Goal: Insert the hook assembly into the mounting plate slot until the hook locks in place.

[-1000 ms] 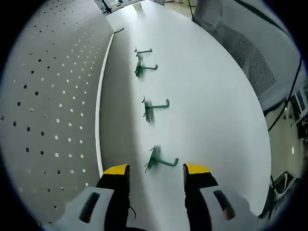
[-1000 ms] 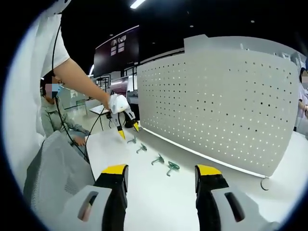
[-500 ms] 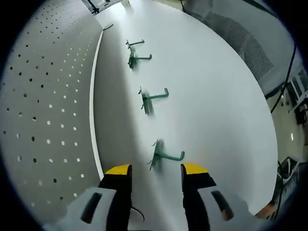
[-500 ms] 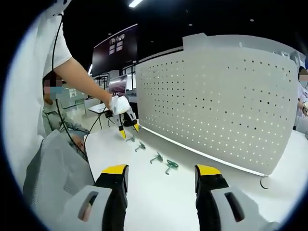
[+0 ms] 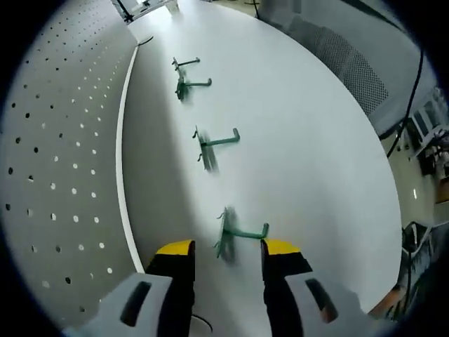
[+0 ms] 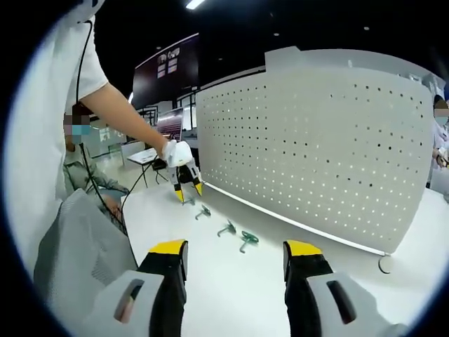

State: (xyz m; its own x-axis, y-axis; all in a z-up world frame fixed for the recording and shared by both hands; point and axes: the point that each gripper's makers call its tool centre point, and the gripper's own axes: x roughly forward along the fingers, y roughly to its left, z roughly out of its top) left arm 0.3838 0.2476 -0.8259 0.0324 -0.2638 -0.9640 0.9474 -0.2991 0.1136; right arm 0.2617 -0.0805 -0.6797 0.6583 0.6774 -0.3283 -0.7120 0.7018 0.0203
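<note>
In the left gripper view the pegboard [image 5: 56, 154], the mounting plate for this task, stands along the left, its foot meeting the white table [image 5: 309, 161]. A row of four green hooks lies on the table beside it: two far hooks [image 5: 184, 76], a middle hook [image 5: 214, 142], and the nearest hook [image 5: 237, 235] just ahead of the left gripper [image 5: 228, 247], whose jaws stand wide apart and hold nothing, the hook's backplate lying between their tips. The step in hand looks like picking this hook; it should go best by lowering squarely over the backplate and closing there, leaving the prongs free for the holes. In the right gripper view the right gripper [image 6: 235, 247] is also parted and empty, well short of the hooks.
</note>
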